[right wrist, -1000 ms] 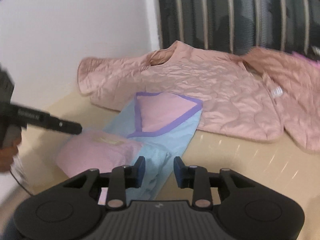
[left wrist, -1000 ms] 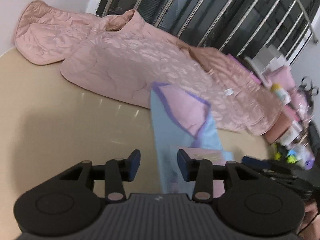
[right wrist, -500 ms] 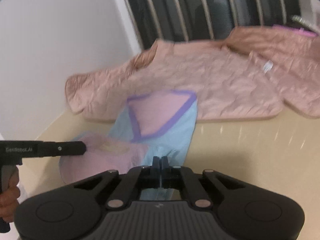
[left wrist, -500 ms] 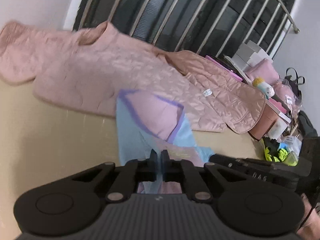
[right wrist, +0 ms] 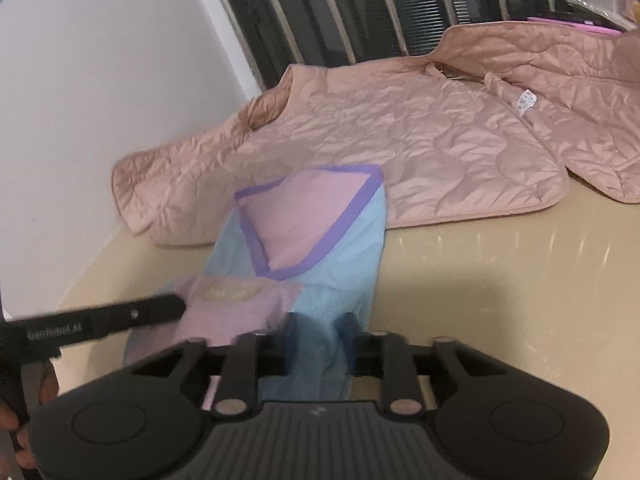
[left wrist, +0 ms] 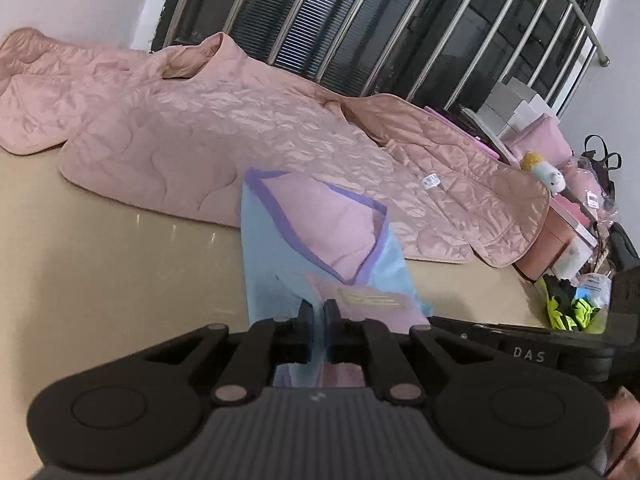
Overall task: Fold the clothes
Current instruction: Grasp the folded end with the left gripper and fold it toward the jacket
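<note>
Now both clamped, left hand-held gripper (left wrist: 319,322) and right hand-held gripper (right wrist: 319,338) pinching blue garment (left wrist: 272,256), open a second ago.

Garment (left wrist: 280,248) lies lengthwise on table (left wrist: 100,272), far end overlapping quilted jacket (left wrist: 224,132) spread behind it. Window bars (left wrist: 400,24) stand behind jacket. Boxes (left wrist: 516,108) and soft toy (left wrist: 548,172) sit off table's right end, beside the jacket's hem.

The garment (left wrist: 276,256) is light blue with pale pink panels edged in purple, the quilted jacket (left wrist: 224,140) behind it glossy dusty pink, the tabletop (left wrist: 100,272) beige.
</note>
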The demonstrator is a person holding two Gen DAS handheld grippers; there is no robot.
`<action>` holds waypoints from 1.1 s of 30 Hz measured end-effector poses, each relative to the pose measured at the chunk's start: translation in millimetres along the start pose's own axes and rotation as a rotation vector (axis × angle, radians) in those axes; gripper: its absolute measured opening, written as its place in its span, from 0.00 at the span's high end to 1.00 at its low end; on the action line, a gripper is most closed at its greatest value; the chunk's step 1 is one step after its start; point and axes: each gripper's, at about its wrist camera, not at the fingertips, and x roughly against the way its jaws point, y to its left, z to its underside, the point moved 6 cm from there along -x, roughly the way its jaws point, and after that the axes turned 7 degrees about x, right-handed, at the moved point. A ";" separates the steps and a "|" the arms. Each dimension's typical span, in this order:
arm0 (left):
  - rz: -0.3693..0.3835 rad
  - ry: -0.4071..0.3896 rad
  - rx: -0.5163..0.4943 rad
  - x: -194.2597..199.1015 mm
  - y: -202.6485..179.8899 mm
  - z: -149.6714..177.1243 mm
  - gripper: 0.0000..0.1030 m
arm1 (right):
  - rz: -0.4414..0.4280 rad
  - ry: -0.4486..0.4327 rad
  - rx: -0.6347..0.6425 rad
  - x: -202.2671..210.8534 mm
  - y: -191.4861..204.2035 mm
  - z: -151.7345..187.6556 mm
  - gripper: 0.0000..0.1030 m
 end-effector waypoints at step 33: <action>-0.041 0.054 0.115 43.0 4.6 39.0 0.65 | 0.026 -0.044 0.173 35.3 45.8 38.7 0.94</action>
